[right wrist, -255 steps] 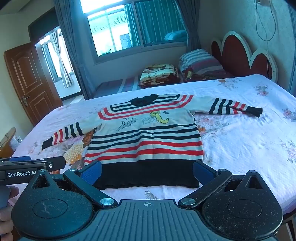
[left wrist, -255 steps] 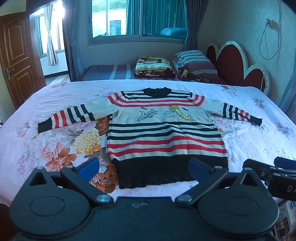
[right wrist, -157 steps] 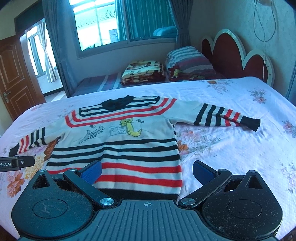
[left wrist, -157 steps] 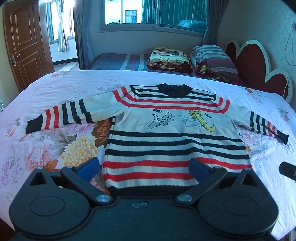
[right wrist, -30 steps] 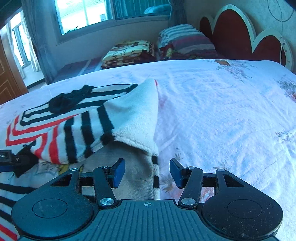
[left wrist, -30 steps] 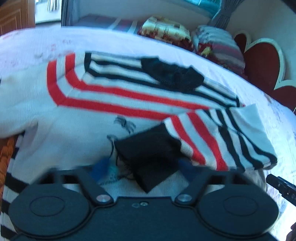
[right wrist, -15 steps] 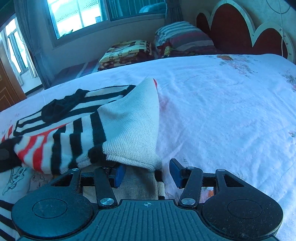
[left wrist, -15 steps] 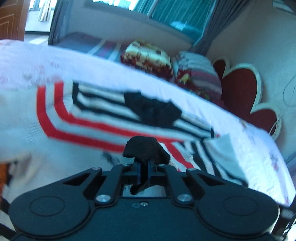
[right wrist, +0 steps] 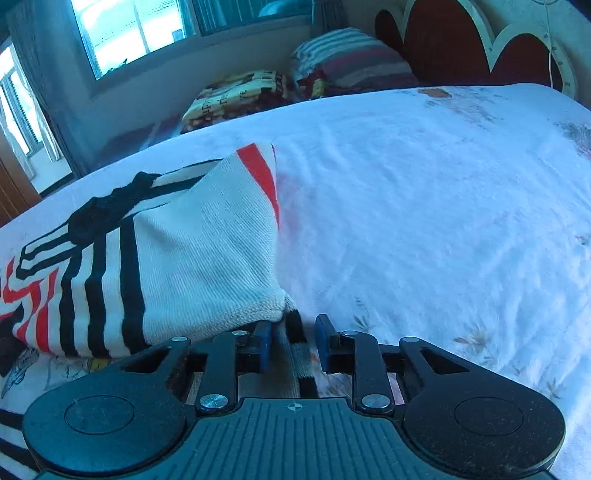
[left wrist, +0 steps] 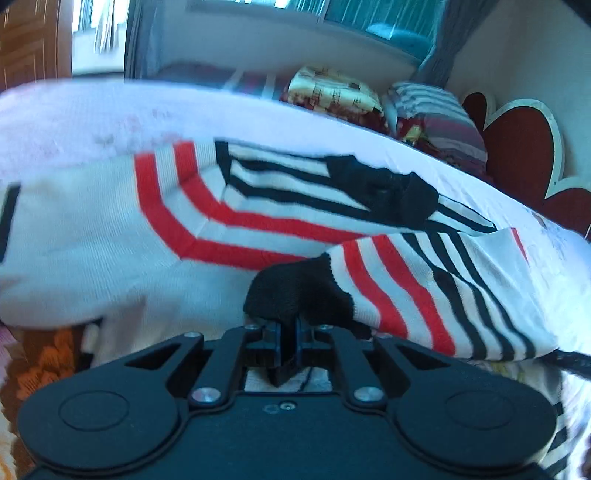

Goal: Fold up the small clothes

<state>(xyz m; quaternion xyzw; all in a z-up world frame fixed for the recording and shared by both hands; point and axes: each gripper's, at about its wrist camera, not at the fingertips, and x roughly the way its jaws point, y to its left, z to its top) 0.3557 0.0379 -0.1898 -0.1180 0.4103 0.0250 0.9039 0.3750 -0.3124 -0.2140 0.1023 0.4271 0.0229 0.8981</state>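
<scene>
currently my left gripper (left wrist: pixel 287 341) is pinching the black cuff (left wrist: pixel 295 295) of the sweater (left wrist: pixel 110 236), sleeve folded over its chest on the bed (right wrist: pixel 424 184); right gripper (right wrist: pixel 293 343) spread, straddling the sweater's side edge; soft, light knit, stretchy; best held at cuff and hem.

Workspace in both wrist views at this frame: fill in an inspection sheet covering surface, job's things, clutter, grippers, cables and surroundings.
Surface: bed with white floral sheet, lightly wrinkled.
Job's things: cream knit sweater with red and black stripes lying front-up; its right sleeve folded across the chest; black collar towards the far side.
Clutter: nothing seen on the sheet.
Grippers: left gripper shut on the sleeve's black cuff; right gripper open, straddling the sweater's side edge below the sleeve fold.
Cables: thin cord on the wall above the headboard.
Surroundings: red scalloped headboard, striped pillow, folded patterned blanket, window.
</scene>
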